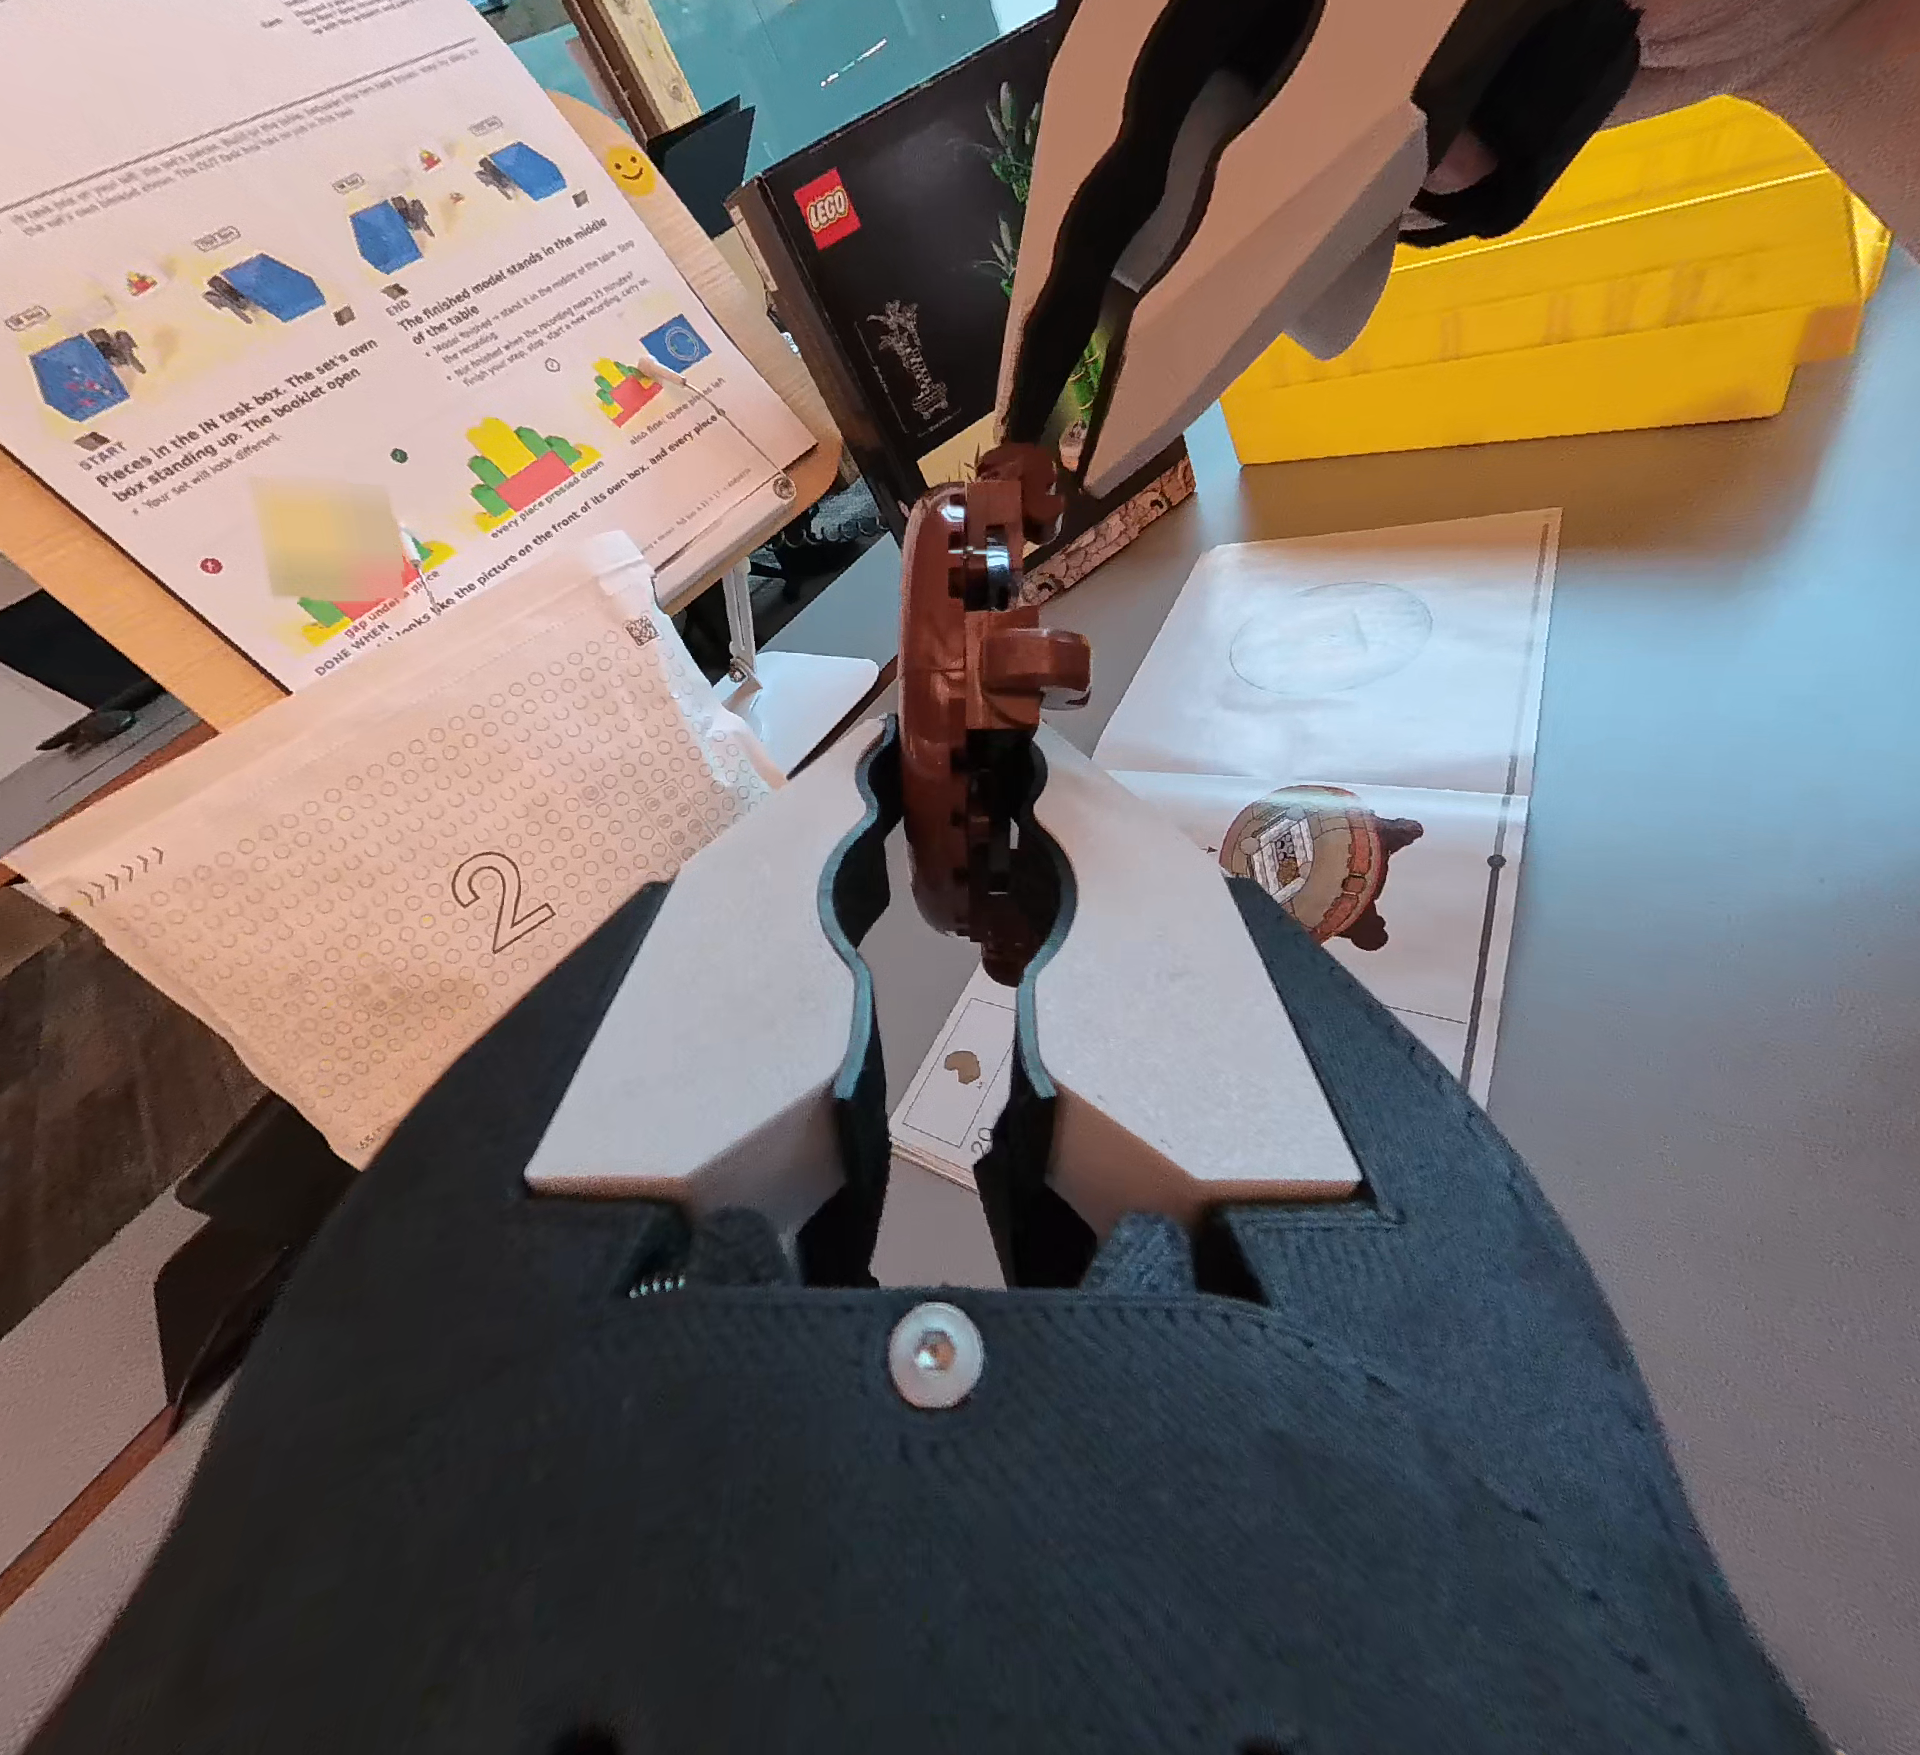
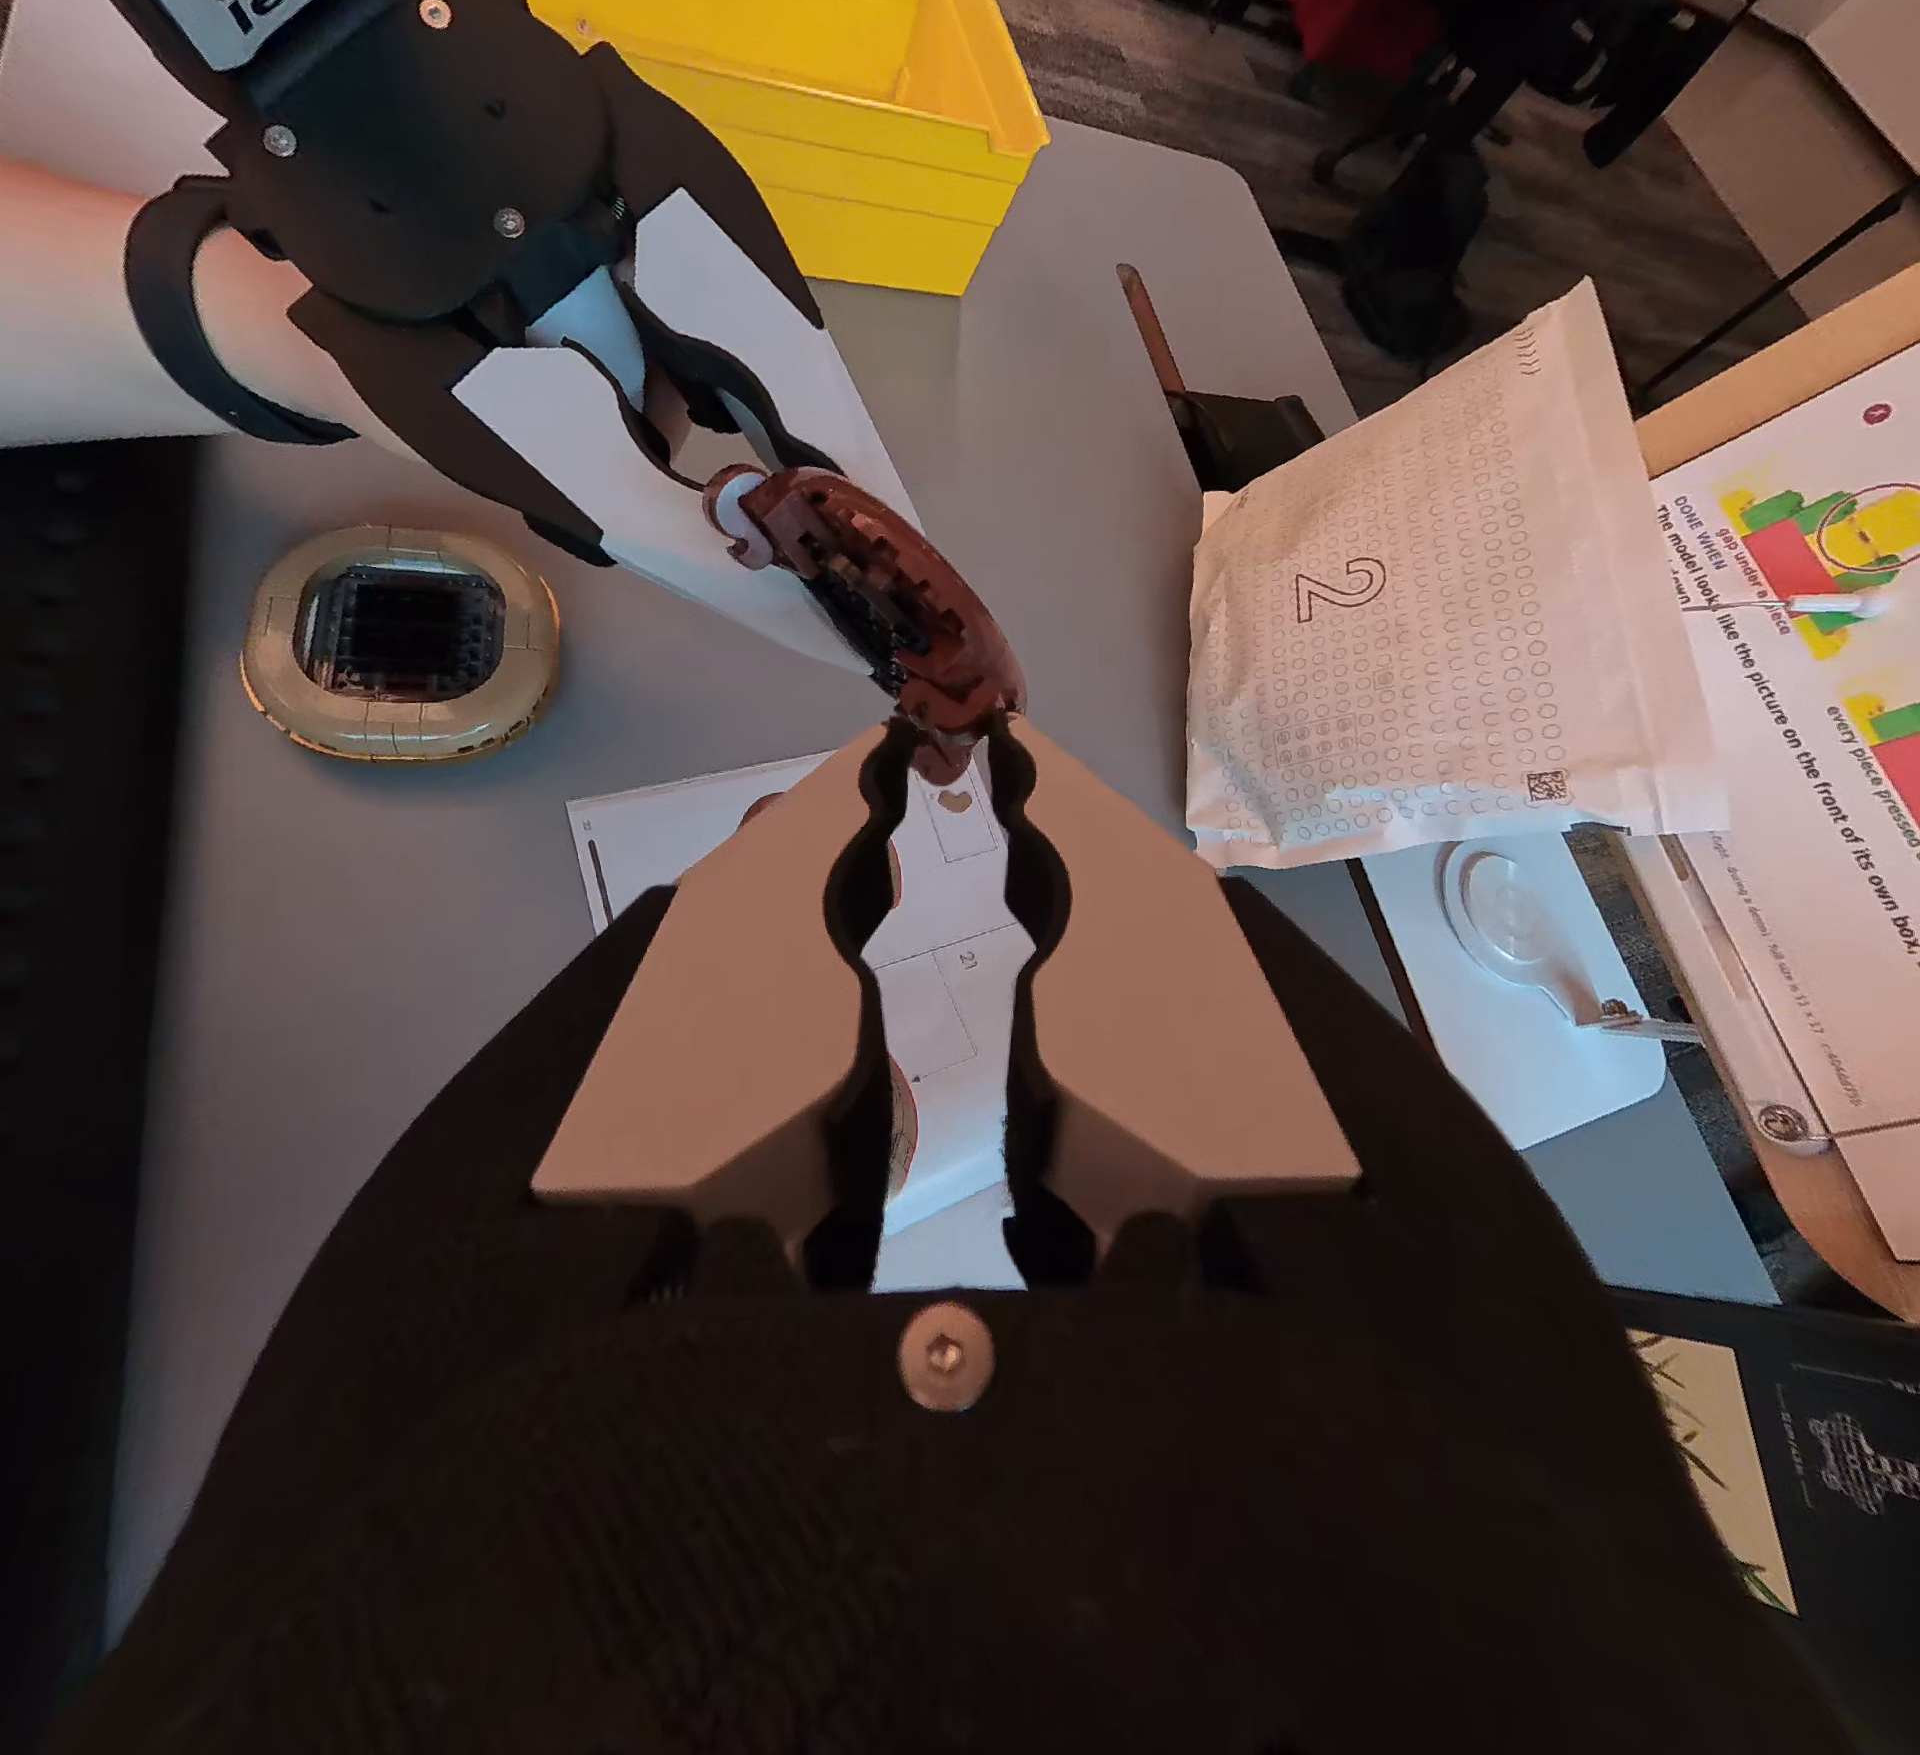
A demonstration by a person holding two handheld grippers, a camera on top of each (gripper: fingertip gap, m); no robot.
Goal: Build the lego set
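Brown lego disc (image 1: 961, 749) is held on edge, clamped between left gripper (image 1: 961, 832) fingers; right gripper (image 2: 940, 734) fingers are closed narrow on small brown piece (image 2: 940, 755) at disc rim; tan ring model (image 2: 400, 643) is seen on table (image 2: 1091, 334), well left of right fingers.

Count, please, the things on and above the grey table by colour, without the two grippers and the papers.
Brown: 1, the round brown lego assembly held in the air between both grippers
Tan: 1, the tan lego ring lying on the table
Yellow: 1, the yellow bin
White: 1, the white numbered parts bag
Black: 1, the black lego box, standing upright
Total: 5
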